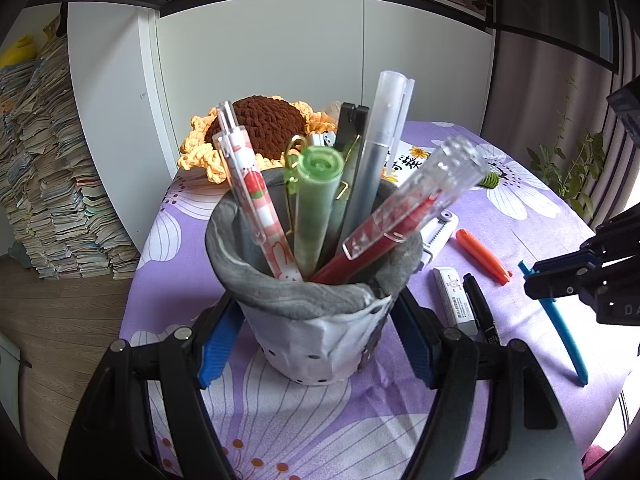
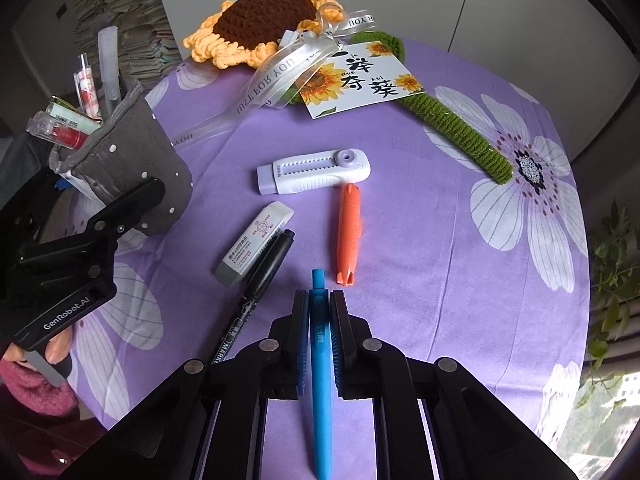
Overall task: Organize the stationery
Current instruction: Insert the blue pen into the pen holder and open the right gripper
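My left gripper (image 1: 316, 300) is shut on a grey fabric pen cup (image 1: 320, 332), its blue pads pressing both sides. Several pens stand in the cup: a strawberry-print pen (image 1: 256, 204), a green tube (image 1: 318, 208), a frosted grey pen (image 1: 372, 152) and a red pen with a clear cap (image 1: 404, 216). My right gripper (image 2: 319, 300) is shut on a blue pen (image 2: 322, 400) that points away from me, just above the cloth. In the left wrist view the right gripper (image 1: 560, 280) hangs at the right with the blue pen (image 1: 564, 332). The cup (image 2: 132, 168) leans at the left of the right wrist view.
On the purple flowered tablecloth (image 2: 440, 260) lie an orange pen (image 2: 349, 236), a white eraser (image 2: 256, 244), a black marker (image 2: 260, 276) and a white-lilac slider case (image 2: 314, 172). A crochet sunflower (image 2: 264, 20) with its card (image 2: 360, 80) lies at the back. Book stacks (image 1: 52, 180) stand left.
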Demonstrator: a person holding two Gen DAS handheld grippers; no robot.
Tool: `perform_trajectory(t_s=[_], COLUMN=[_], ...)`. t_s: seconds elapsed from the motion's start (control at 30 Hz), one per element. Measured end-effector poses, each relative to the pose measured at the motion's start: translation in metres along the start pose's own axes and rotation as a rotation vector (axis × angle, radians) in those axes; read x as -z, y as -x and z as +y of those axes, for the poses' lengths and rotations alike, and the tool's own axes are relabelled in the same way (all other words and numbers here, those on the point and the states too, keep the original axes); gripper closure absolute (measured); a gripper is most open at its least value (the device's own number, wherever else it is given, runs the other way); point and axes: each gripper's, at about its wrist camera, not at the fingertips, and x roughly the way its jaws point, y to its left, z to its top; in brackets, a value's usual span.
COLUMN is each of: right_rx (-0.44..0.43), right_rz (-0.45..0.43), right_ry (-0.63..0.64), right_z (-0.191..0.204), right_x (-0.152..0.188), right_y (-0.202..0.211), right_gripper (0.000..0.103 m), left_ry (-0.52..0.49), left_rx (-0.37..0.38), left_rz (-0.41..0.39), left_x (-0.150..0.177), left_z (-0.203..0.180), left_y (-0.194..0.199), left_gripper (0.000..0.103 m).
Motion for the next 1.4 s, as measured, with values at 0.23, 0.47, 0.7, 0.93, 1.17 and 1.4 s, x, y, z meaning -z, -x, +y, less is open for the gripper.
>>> perform_trajectory(t_s=[0.23, 0.47, 0.7, 0.93, 1.17, 1.4], right_rx=[-0.051, -0.116, -0.205, -0.252, -0.244, -0.276], right_rz=[-0.187, -0.424, -0.547, -0.525, -0.381, -0.302], right_ry=[-0.024, 0.013, 0.074, 0.103, 0.091, 0.077], right_z=[0.007, 0.029, 0.052, 0.073, 0.08, 0.075], right_x=[-0.001, -0.014, -0.056, -0.087, -0.097, -0.091], right_y=[0.067, 0.142, 0.172, 0.143, 0.08, 0.068], right_gripper=[0.092, 0.092, 0.092, 0.092, 0.092, 0.092], left_ry=[0.0, 0.0, 0.002, 0.003, 0.003, 0.004], left_rx=[0.0, 0.0, 0.001, 0.002, 0.002, 0.002], left_rz=[0.0, 0.0, 0.005, 0.007, 0.007, 0.008], left_x=[0.0, 0.0, 0.0, 0.0, 0.0, -0.001], left_z=[0.0, 0.0, -0.001, -0.002, -0.002, -0.002], left_y=[0.0, 0.0, -0.001, -0.001, -0.001, -0.003], left_gripper=[0.032, 0.031, 0.031, 0.031, 0.031, 0.031])
